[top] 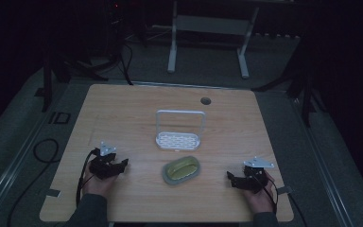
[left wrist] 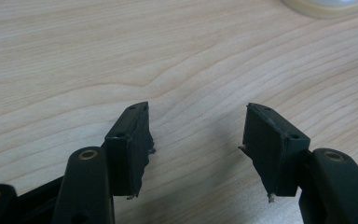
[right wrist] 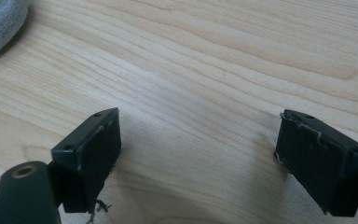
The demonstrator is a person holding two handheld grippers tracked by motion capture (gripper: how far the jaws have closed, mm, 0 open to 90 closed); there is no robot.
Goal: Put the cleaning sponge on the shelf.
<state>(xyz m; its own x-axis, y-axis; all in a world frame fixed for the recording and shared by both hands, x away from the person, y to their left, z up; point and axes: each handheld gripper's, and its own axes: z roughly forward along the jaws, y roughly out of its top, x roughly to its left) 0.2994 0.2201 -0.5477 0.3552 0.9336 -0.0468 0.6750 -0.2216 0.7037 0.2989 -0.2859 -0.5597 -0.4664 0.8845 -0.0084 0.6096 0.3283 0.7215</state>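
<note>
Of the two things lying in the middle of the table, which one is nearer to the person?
The oval grey dish with the yellowish inside, lying low between the two grippers. The white rack with the tall handle stands behind it, farther from the person.

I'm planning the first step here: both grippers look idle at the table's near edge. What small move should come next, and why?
Probably ease the right gripper toward the oval dish. Both it and the left gripper stand open with nothing between the jaws, the dish lies between them untouched, and the white rack waits just behind it.
</note>
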